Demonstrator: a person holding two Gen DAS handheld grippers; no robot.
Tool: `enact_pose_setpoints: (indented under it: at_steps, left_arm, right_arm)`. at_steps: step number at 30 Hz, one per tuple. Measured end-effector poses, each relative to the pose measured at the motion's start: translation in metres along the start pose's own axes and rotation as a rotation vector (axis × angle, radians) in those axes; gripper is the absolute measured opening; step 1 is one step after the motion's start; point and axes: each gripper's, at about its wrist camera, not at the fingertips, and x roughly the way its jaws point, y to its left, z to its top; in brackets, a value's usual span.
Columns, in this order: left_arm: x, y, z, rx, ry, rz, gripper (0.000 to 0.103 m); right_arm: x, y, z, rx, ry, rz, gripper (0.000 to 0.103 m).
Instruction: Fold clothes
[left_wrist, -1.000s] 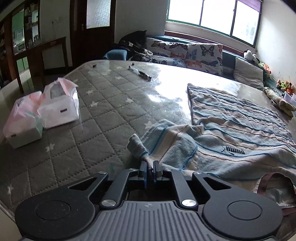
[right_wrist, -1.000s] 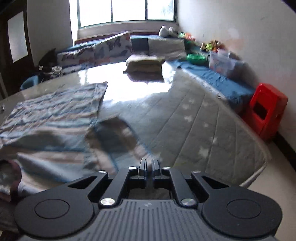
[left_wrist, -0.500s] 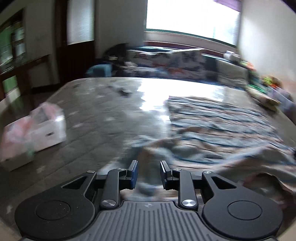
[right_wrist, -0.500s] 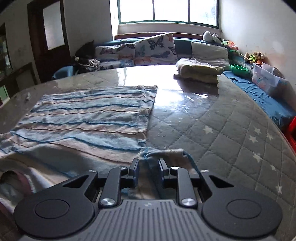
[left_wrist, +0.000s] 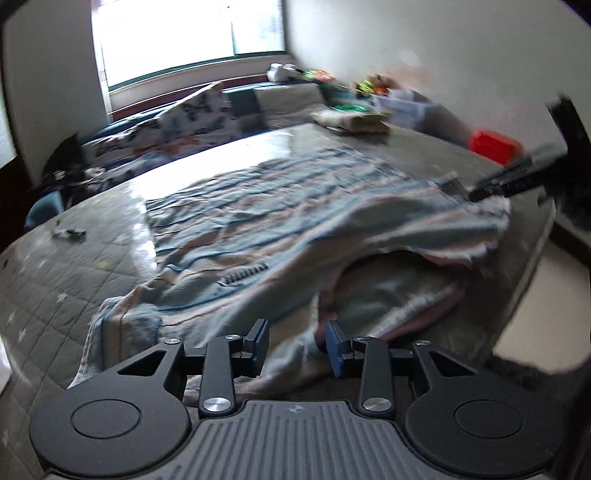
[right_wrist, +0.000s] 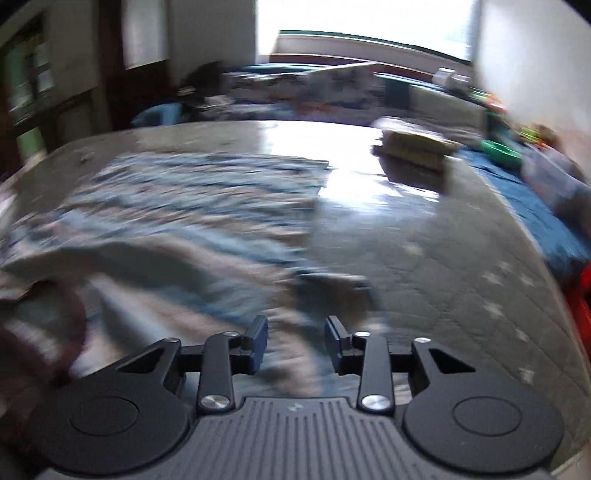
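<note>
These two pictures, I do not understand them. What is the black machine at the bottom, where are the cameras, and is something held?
There is no robot here. A person holds one gripper in each hand, and each carries a wide-angle camera looking forward along its jaws. The black parts below are the left gripper and the right gripper. Both stand open and hold nothing. On the grey quilted mattress lies a striped blue garment, partly bunched near the grippers. A folded beige cloth rests further back. The views are blurred.

left tool (left_wrist: 297, 343), right tool (right_wrist: 295, 341): matte black, ribbed grey base, round discs, silver screws, blue-tinted pads (left_wrist: 334, 350).
</note>
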Motion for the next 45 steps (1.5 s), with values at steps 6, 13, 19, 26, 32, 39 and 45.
enact_pose_setpoints:
  at_steps: [6, 13, 19, 26, 32, 39, 45]
  left_arm:
    - [-0.001, -0.01, -0.008, 0.103, 0.012, -0.028, 0.039]
    - [0.011, -0.02, -0.013, 0.209, 0.02, -0.033, 0.04]
    - [0.021, -0.026, -0.012, 0.285, 0.006, -0.051, 0.037]
    - [0.009, -0.025, -0.01, 0.266, -0.031, -0.112, 0.013]
    - [0.0, -0.024, -0.008, 0.264, -0.036, -0.15, 0.011]
    - [0.001, -0.024, -0.006, 0.287, -0.021, -0.175, 0.012]
    - [-0.002, -0.015, -0.005, 0.237, -0.023, -0.187, 0.016]
  right_arm:
    - [-0.017, 0.052, -0.005, -0.246, 0.057, 0.196, 0.044]
    - [-0.02, 0.098, -0.017, -0.47, 0.073, 0.277, 0.045]
    - [-0.01, 0.108, -0.011, -0.477, 0.065, 0.311, 0.029]
    - [-0.019, 0.1, -0.011, -0.448, 0.077, 0.385, 0.005]
    - [-0.041, 0.089, -0.015, -0.489, 0.111, 0.466, 0.001]
    - [-0.037, 0.085, 0.005, -0.454, 0.036, 0.396, 0.028]
    - [-0.003, 0.087, 0.021, -0.303, 0.007, 0.368, 0.028]
